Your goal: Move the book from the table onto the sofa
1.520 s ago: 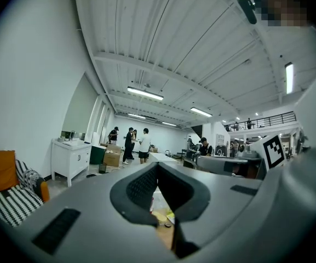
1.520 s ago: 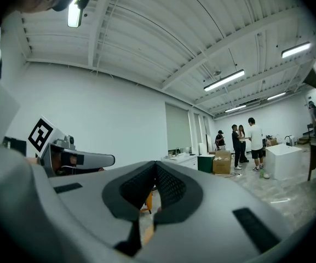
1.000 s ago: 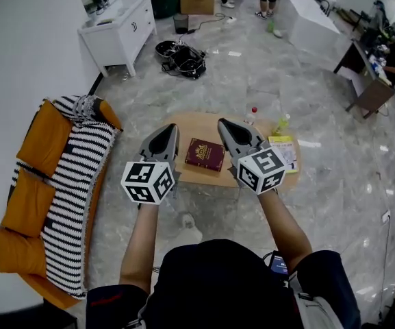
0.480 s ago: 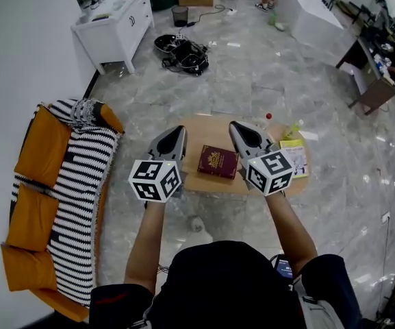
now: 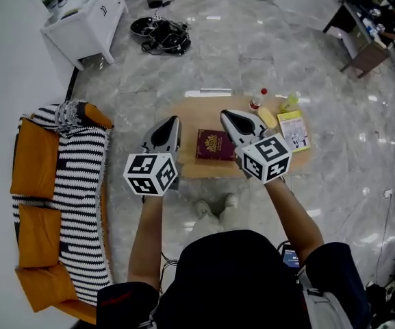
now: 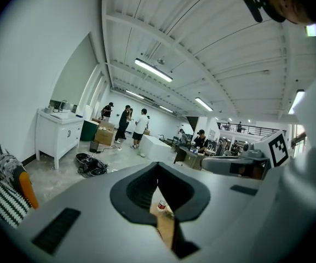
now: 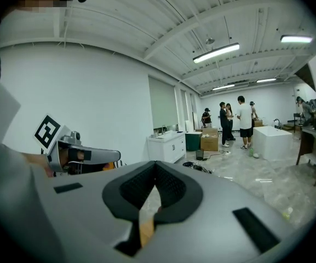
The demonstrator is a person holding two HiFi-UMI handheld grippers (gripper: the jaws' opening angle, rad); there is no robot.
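**Left gripper** [image 5: 170,125]: jaws pressed together, nothing between them. It is held over the table's left end, just left of the book.

**Right gripper** [image 5: 230,119]: jaws pressed together, empty. It is held just right of the book. Whether either gripper touches the book cannot be told.

**Table** [image 5: 204,108]: low, light wood, rounded corners, standing on a grey marbled floor [image 5: 252,53].
- Right half: a red-capped bottle [image 5: 256,101] at the far edge, and a yellow booklet [image 5: 294,130] lying flat.

**Book** [image 5: 215,144]: dark red cover with a gold emblem. It lies flat near the table's middle, close to the near edge, between the two grippers.

**Sofa** [image 5: 29,177]: orange, well to the left of the table, against the white wall. A black-and-white striped throw [image 5: 81,184] covers its seat.

**Open room**:
- A bare strip of floor runs between the table's left edge and the sofa.
- The person's shoes [image 5: 214,208] stand at the table's near edge.
- Far left: a white cabinet [image 5: 84,19], with a heap of black cables [image 5: 159,34] beside it.
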